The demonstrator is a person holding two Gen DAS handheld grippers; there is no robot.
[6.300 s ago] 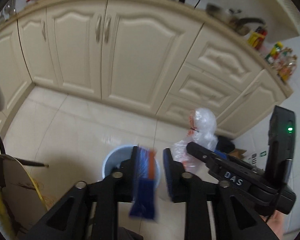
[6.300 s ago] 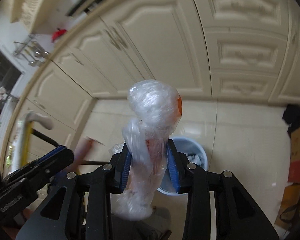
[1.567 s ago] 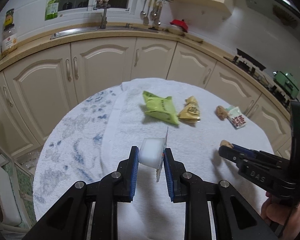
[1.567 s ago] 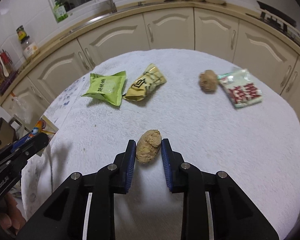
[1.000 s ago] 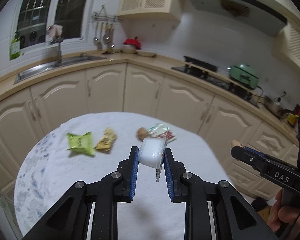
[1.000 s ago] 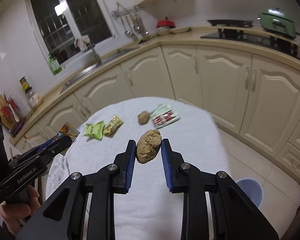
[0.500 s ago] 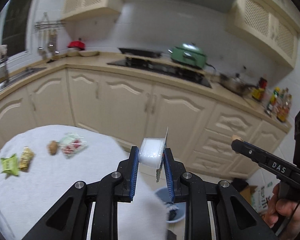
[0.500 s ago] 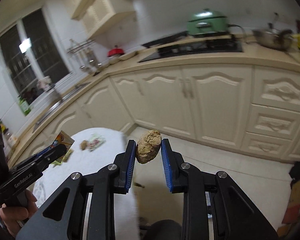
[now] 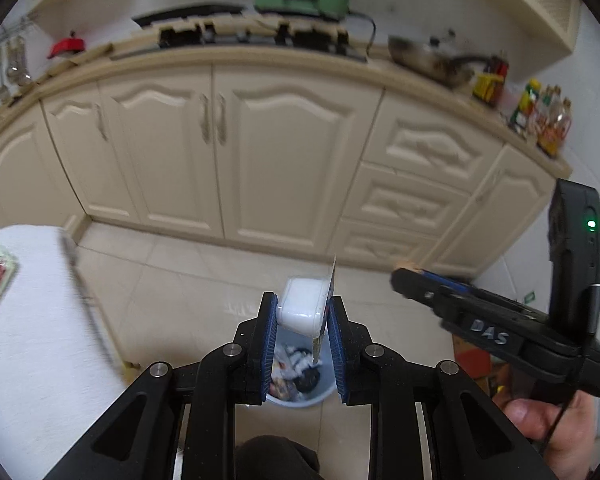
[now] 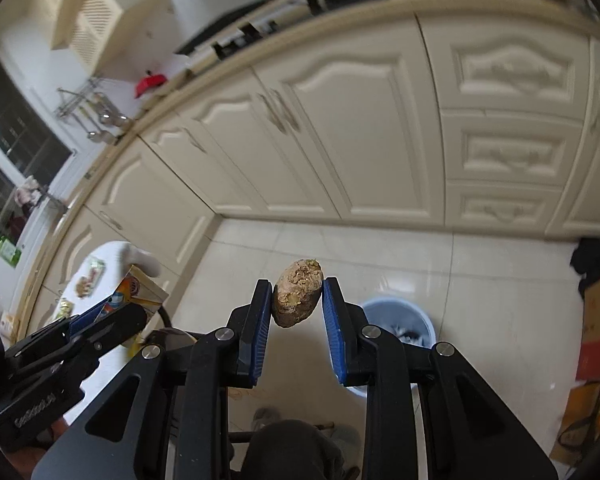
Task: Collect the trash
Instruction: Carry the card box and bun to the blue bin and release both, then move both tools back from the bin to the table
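Left gripper (image 9: 302, 318) clamps the pack (image 9: 303, 307) right over the bin (image 9: 296, 376) — right gripper (image 10: 296, 304), pinching the lump (image 10: 297, 298), hangs left of it.

White plastic tub (image 9: 302, 309) with a peeled foil lid — clamped upright above the bin (image 9: 300, 376). Brown crumbly lump (image 10: 297, 293) is pinched mid-air, left of the bin (image 10: 398, 316) in view. Pale blue bin is stood on floor tiles, partly filled with wrappers.
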